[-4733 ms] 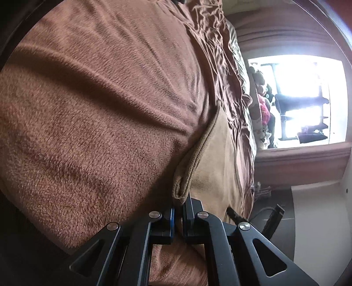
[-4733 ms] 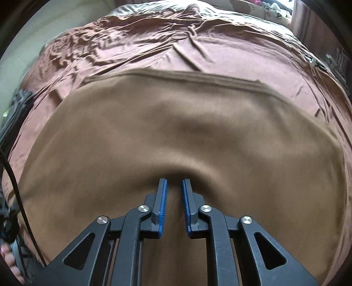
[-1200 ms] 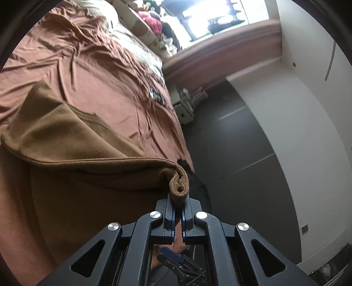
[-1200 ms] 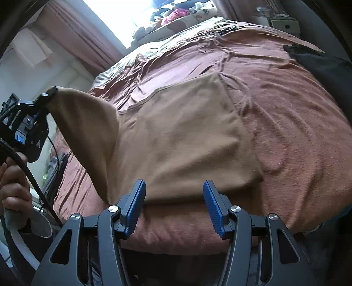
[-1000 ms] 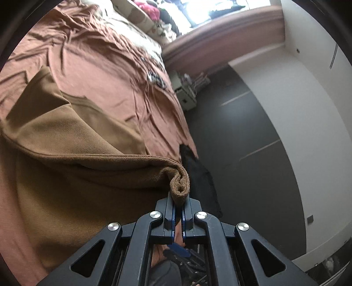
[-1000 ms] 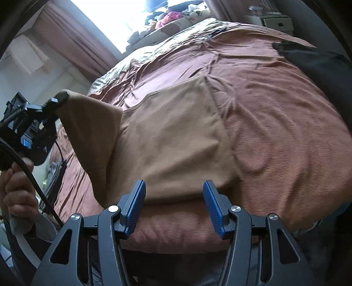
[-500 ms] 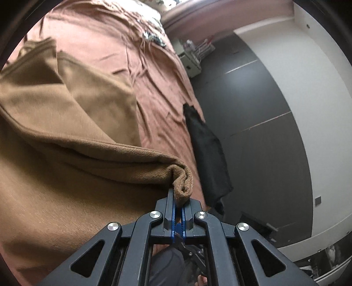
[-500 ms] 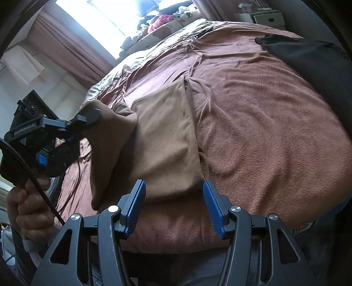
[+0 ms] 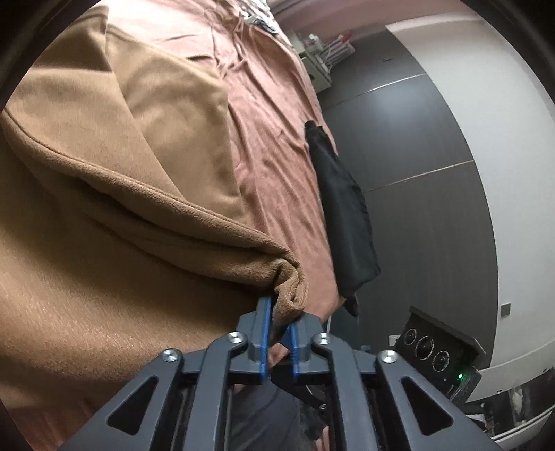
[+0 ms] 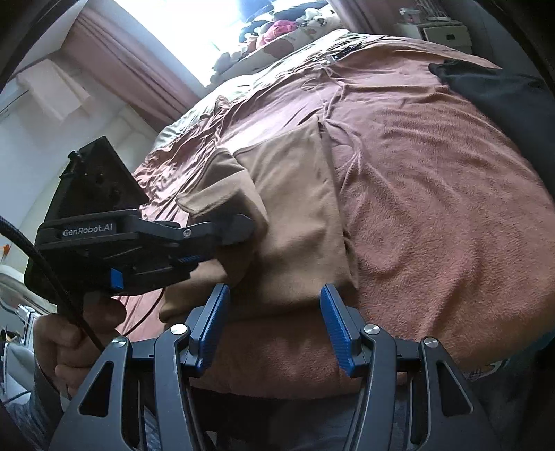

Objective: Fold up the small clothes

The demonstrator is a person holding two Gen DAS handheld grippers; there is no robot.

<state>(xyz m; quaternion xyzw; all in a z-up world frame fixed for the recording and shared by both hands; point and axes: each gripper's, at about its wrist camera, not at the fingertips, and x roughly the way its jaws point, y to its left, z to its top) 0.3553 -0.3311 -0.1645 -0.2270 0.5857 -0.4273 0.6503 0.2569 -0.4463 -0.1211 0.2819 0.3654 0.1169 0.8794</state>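
Note:
A tan garment (image 9: 104,208) lies on the bed with one side folded over itself. In the left wrist view my left gripper (image 9: 278,326) has its jaws opening, and the garment's rolled corner (image 9: 291,291) still sits between the blue pads, loose against the left one. The right wrist view shows that gripper (image 10: 239,225) low over the tan garment (image 10: 295,215), held by a hand (image 10: 69,340). My right gripper (image 10: 275,322) stands open at the garment's near edge, with nothing between its fingers.
The bed is covered by a rust-brown blanket (image 10: 433,208). A black garment (image 10: 503,93) lies at the bed's right edge, and it also shows in the left wrist view (image 9: 343,208). A cable (image 10: 41,263) trails from the left gripper. Pillows and toys (image 10: 277,31) lie by the window.
My left gripper carried the tan corner across and down onto the garment, and its jaws have parted from fully shut. The right gripper has stayed put and open.

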